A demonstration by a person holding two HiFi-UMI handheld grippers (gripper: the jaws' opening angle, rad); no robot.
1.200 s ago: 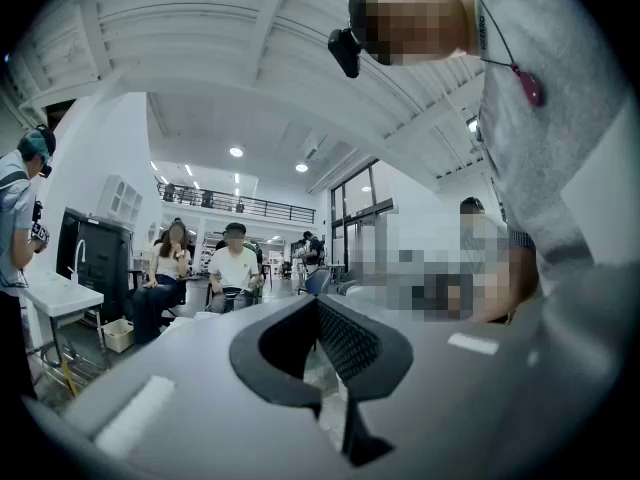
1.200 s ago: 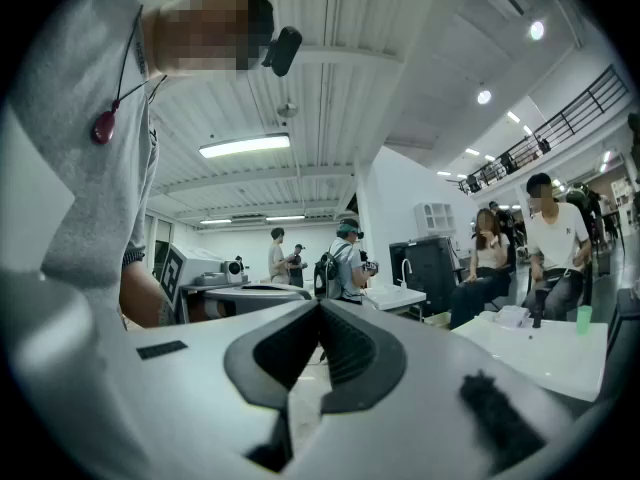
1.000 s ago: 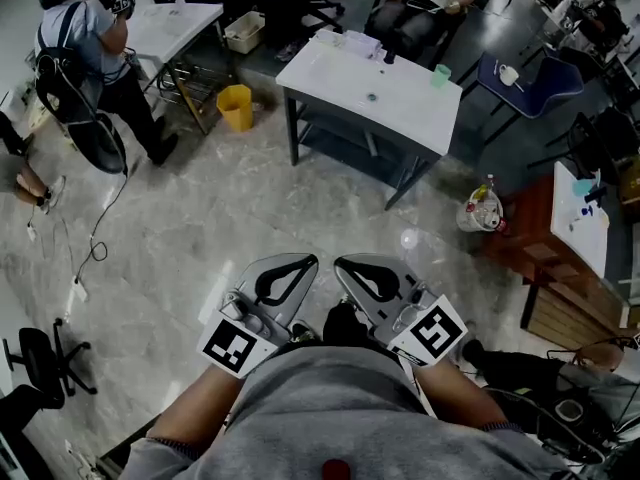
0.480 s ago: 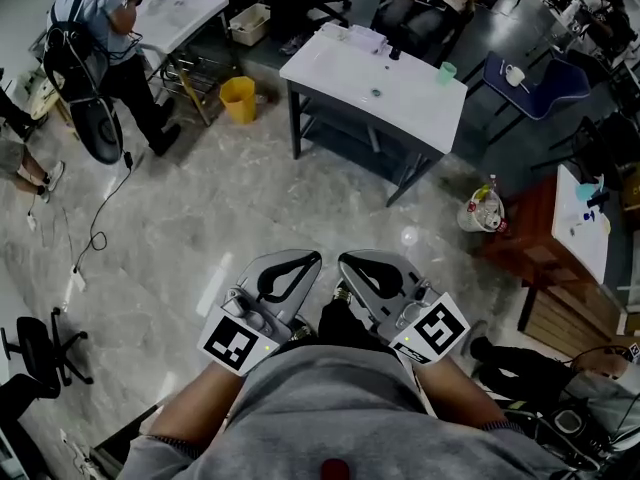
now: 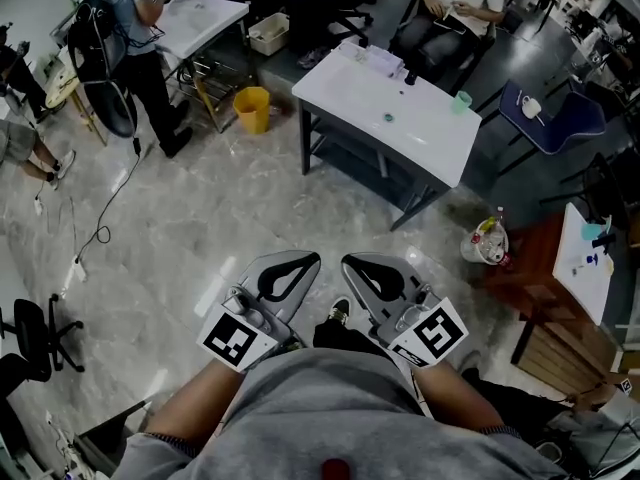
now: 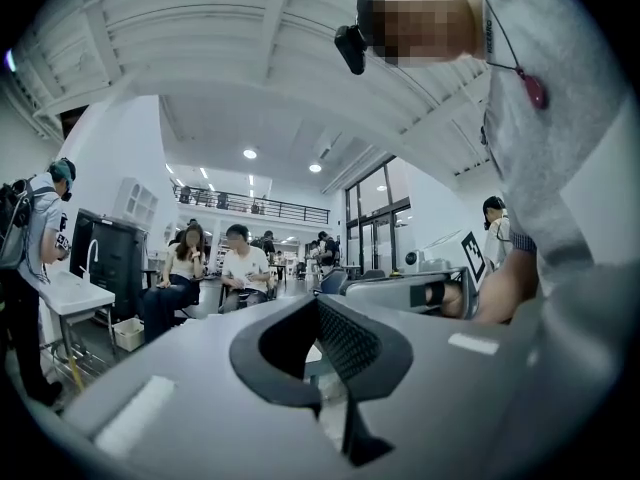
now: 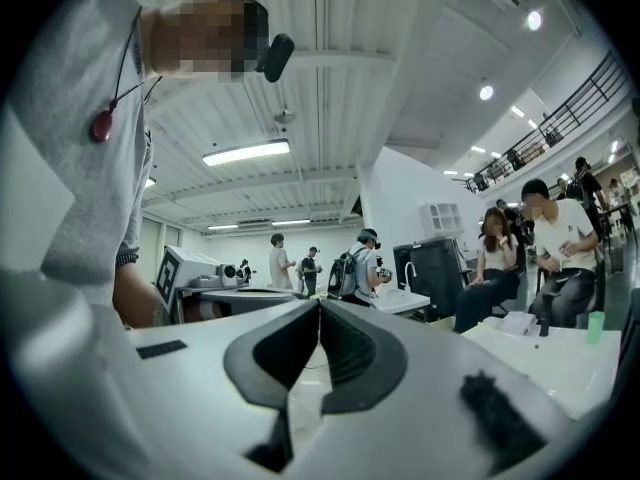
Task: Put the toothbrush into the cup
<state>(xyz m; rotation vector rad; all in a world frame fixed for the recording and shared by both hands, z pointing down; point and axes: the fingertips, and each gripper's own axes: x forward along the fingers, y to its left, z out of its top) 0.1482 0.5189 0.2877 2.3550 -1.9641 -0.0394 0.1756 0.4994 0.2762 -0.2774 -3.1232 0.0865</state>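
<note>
Standing well apart from the white table (image 5: 425,136) where the green cup (image 5: 461,100) sat, the person held the left gripper (image 5: 297,260) and right gripper (image 5: 362,262) closed on nothing, so the toothbrush, too small to spot, might be knocked aside unless the jaws opened first.

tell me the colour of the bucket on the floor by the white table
The bucket is yellow, clearest in the head view.
</note>
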